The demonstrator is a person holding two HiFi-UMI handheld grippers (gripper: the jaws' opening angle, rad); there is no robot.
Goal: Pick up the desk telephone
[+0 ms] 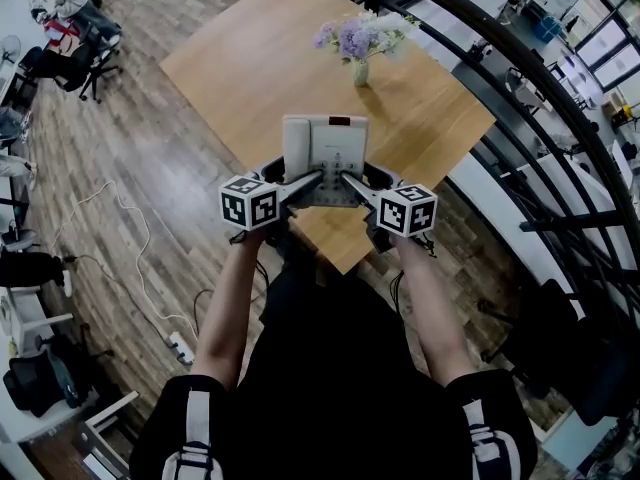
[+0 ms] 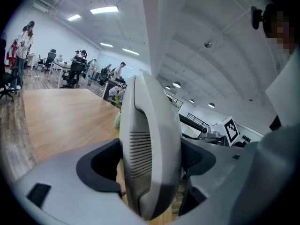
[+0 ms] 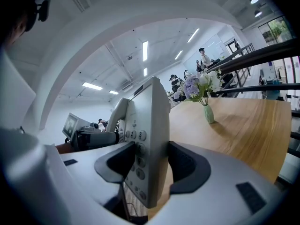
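Left tongs (image 1: 311, 181) and right tongs (image 1: 351, 182) each clamped a side of the telephone (image 1: 325, 153), which looked already lifted above the bench's (image 1: 250, 68) near corner, so little remained.

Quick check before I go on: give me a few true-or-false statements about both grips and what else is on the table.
1. The left gripper is shut on the telephone, at its handset. True.
2. The right gripper is open and empty. False: it is shut on the telephone's keypad side.
3. A vase of flowers stands on the table. True.
4. The vase touches the telephone. False: bare tabletop lies between them.
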